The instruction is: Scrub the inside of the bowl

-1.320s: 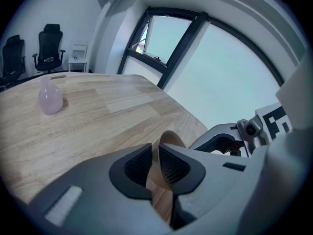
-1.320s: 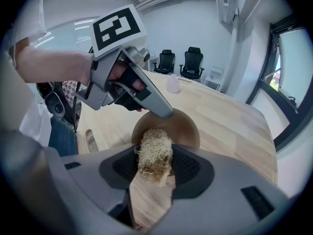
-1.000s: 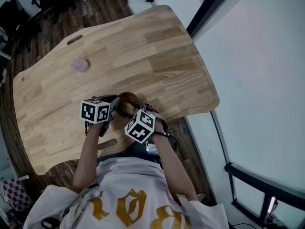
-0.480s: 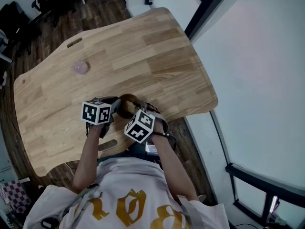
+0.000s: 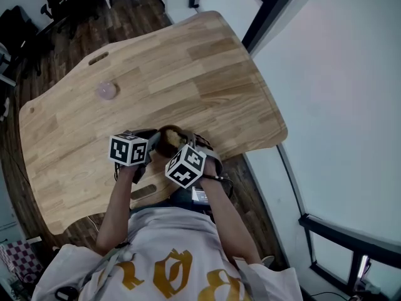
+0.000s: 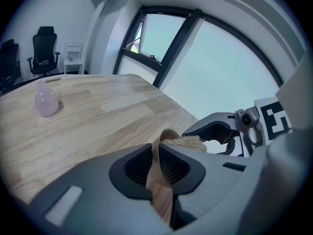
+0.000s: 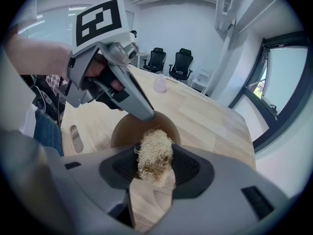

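Observation:
A brown wooden bowl point(image 5: 168, 137) is held near the table's front edge. My left gripper point(image 6: 157, 166) is shut on the bowl's point(image 6: 159, 180) thin rim, which stands between its ribbed pads. In the right gripper view the bowl point(image 7: 132, 127) opens toward the camera. My right gripper point(image 7: 155, 166) is shut on a tuft of straw-coloured scrubbing fibre point(image 7: 153, 153), whose tip sits at the bowl's near rim. That scrubber point(image 6: 185, 142) shows just over the rim in the left gripper view. In the head view both grippers' marker cubes cover most of the bowl; left gripper point(image 5: 149, 144), right gripper point(image 5: 182, 144).
A small pink translucent vase point(image 5: 106, 91) stands on the wooden table point(image 5: 188, 68) far left; vase point(image 6: 46, 100), vase point(image 7: 160, 84). A slot point(image 5: 143, 190) is cut in the tabletop near me. Glass wall and dark window frame point(image 5: 269, 11) run along the right. Office chairs point(image 7: 171, 61) stand beyond.
The two grippers and the bowl have shifted only slightly in place; the scrubber stays at the bowl.

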`<state>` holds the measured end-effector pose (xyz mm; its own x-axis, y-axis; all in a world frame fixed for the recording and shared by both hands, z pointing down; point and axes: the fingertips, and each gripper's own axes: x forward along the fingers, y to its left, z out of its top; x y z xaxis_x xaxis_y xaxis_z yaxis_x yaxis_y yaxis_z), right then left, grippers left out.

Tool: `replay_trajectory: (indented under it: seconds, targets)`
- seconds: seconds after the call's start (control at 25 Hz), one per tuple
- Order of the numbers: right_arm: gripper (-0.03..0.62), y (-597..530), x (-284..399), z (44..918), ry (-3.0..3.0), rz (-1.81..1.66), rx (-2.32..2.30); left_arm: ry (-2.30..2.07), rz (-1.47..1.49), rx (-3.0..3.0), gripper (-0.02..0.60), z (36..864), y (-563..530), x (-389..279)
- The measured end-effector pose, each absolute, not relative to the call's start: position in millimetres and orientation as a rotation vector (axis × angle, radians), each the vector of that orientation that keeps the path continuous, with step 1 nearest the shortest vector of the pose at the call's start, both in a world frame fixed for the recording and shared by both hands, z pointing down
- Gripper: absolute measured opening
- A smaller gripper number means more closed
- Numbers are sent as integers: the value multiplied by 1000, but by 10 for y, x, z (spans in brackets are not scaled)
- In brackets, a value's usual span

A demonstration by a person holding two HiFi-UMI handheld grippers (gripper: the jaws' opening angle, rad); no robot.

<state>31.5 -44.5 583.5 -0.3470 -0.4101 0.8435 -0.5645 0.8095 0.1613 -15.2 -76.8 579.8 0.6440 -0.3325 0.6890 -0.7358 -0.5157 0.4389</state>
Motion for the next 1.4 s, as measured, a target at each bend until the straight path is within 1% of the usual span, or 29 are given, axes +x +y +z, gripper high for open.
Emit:
replay_trajectory:
  seconds: [0.48,0.8,1.4]
  targets:
    - [183,-389,177,5841,-1995,209,656,-815,670,2115,43,5797,-828,-266]
    - [183,-417,256,5854,-1981,237,710,-786,677,2116,43,5810,-807,-204]
    - [183,-528,311,5791,-1943,70,801,-765,635,2117,43,5788,-803,-118]
